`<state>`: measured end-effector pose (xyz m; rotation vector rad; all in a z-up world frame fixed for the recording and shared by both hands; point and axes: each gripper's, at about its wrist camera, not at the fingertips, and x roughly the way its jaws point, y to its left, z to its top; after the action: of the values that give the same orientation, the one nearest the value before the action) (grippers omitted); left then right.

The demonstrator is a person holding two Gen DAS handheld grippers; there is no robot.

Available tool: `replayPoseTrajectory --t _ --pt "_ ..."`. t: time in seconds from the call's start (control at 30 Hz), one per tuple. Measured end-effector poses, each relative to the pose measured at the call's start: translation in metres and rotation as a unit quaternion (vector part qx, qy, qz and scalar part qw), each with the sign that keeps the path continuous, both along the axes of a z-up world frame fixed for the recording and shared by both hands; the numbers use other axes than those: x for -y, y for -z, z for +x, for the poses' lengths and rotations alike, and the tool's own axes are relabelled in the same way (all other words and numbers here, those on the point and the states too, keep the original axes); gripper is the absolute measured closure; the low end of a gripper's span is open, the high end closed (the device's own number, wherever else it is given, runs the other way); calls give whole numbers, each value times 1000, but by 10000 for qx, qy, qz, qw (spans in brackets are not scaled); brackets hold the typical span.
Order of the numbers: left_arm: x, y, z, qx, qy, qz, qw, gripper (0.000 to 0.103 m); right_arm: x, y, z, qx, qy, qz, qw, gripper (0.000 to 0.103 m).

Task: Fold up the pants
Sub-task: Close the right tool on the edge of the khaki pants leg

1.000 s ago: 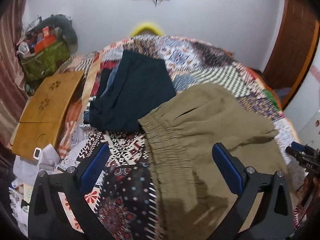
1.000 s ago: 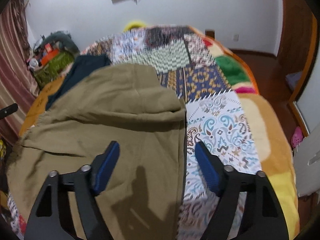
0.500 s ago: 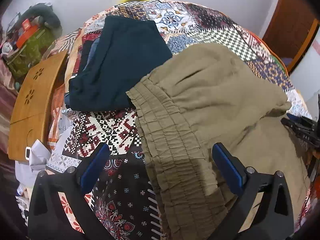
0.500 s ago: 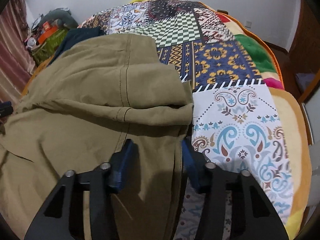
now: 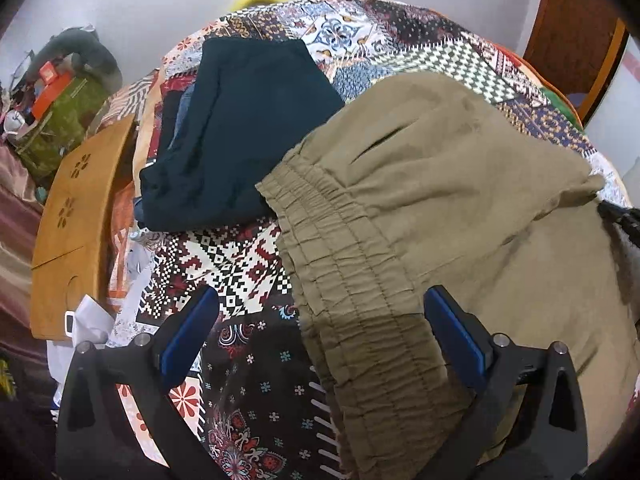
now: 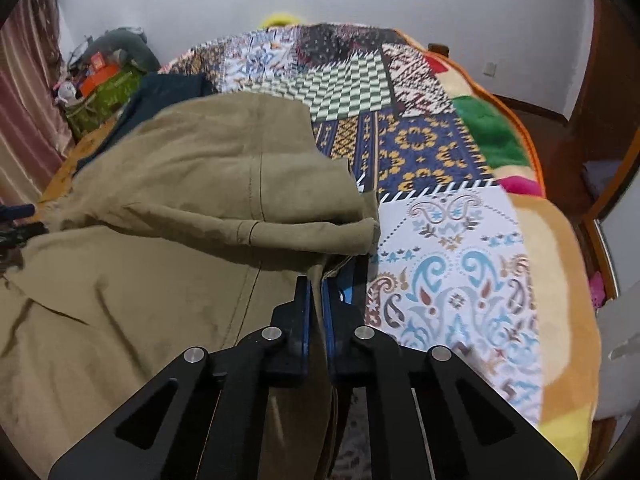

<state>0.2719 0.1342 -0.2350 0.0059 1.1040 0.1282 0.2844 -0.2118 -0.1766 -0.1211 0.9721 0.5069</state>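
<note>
Olive-green pants (image 5: 432, 216) lie on the patchwork bed, partly folded, with the gathered elastic waistband (image 5: 352, 304) toward me in the left wrist view. My left gripper (image 5: 320, 340) is open, its jaws wide on either side of the waistband, just above it. In the right wrist view the pants (image 6: 160, 240) fill the left half, with a folded-over leg on top. My right gripper (image 6: 318, 292) is shut on the pants' right edge, cloth pinched between the blue pads.
A folded dark teal garment (image 5: 244, 132) lies beyond the waistband on the quilt (image 5: 224, 264). A wooden lap table (image 5: 76, 216) and a cluttered green bag (image 5: 56, 120) sit at the left. The bed's right edge (image 6: 560, 280) drops to the floor beside a wooden door.
My right gripper went from wide open to shut on the pants' right edge. My left gripper dropped closer over the waistband and stayed open.
</note>
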Motion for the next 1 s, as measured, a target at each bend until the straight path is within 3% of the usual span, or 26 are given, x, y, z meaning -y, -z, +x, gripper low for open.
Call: replayPoseTrajectory --t 0.2,0.47,0.6,0.67,0.77,1.0 --pt "-1 14 0 -21 -44 33 10000 0 3 13 -4 -58 12 -205 9998 99" --pt "-4 18 -3 61 -182 -49 9998 0 6 20 -3 -128 262 -125 9995 98" --pt "-3 17 -4 94 -98 -16 9999 0 10 14 -8 -39 384 -135 9992 98" --pt "-4 15 -4 108 -35 -33 9999 0 12 9 -12 120 474 -381 9981 99" --pt "-2 10 -3 84 -7 5 10000 0 27 1 -12 -78 537 -79 9985 99" --pt "4 -16 2 321 138 374 9987 0 27 -33 -11 267 328 299 9987 94"
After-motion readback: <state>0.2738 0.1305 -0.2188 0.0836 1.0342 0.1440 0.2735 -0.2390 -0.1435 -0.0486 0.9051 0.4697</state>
